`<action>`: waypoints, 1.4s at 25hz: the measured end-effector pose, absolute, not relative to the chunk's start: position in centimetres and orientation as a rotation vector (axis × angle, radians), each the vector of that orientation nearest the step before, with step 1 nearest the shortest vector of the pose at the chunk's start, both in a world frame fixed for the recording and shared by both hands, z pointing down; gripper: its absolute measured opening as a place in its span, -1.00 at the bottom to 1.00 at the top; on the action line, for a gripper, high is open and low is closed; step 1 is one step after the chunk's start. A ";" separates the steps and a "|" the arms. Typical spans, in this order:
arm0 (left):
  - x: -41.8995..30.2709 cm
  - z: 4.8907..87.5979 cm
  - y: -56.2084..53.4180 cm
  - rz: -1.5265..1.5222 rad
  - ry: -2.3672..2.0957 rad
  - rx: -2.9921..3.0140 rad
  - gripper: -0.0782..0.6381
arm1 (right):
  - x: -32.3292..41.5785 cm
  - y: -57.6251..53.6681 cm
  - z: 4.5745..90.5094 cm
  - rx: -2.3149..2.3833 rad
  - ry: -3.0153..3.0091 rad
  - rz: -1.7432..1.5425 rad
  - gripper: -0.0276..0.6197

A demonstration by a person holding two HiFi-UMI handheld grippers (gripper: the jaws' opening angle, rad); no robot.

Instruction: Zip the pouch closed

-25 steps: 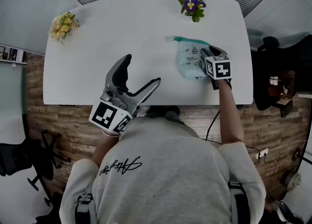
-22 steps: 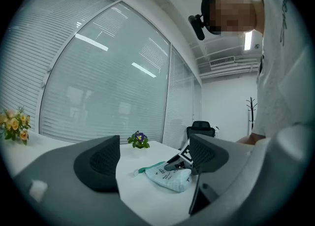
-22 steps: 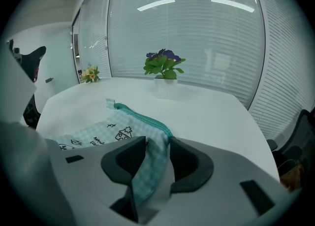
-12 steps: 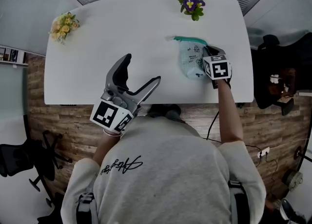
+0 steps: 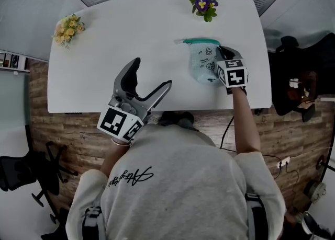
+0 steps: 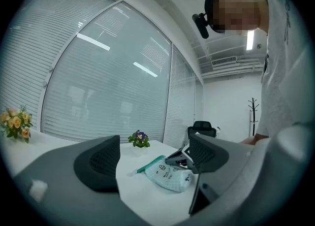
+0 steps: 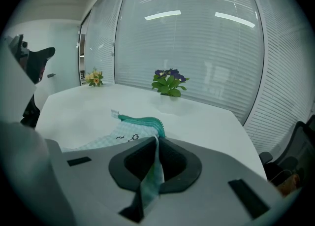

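Pouch (image 5: 203, 64), mint check, on white tabletop (image 5: 131, 35). Right gripper (image 7: 156, 146): jaws just closed, pinching its edge. Left gripper (image 5: 153, 74): spread wide.

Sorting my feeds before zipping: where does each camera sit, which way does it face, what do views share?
Head view: on the person's head, looking steeply down at the white table; shows shoulders, both arms, left claw, right claw.
Left gripper view: on the left claw, looking level across the table at the pouch; its open jaws and the person's torso show.
Right gripper view: on the right claw, facing the window blinds; its jaws have just closed on the pouch's edge.
Shared: pouch and purple flowers appear in all three.
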State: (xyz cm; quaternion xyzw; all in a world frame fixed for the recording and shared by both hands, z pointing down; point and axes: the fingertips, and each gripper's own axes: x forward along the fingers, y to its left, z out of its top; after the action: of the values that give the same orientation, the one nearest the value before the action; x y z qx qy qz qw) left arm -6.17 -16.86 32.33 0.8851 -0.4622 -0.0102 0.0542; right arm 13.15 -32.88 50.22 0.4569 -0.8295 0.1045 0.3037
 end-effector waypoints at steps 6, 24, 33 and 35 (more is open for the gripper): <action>-6.1 32.1 -17.2 -0.027 -1.408 2.693 0.41 | 11.7 -31.9 47.4 1.198 -2.286 0.225 -0.85; -5.6 33.0 -18.4 0.010 -1.349 2.703 0.41 | 9.9 -28.7 38.9 1.242 -2.545 0.204 -0.86; -5.0 34.1 -19.4 0.025 -1.278 2.683 0.41 | 9.9 -27.4 34.2 1.296 -2.641 0.153 -0.86; -4.9 34.0 -19.5 0.041 -1.271 2.698 0.41 | 9.9 -27.1 33.0 1.310 -2.666 0.143 -0.86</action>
State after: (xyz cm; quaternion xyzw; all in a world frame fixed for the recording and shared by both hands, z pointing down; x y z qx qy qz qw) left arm -4.88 -19.50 34.04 0.9017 -0.4248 0.0136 0.0792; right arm 9.94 -27.06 33.03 0.4389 -0.8934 0.0478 0.0835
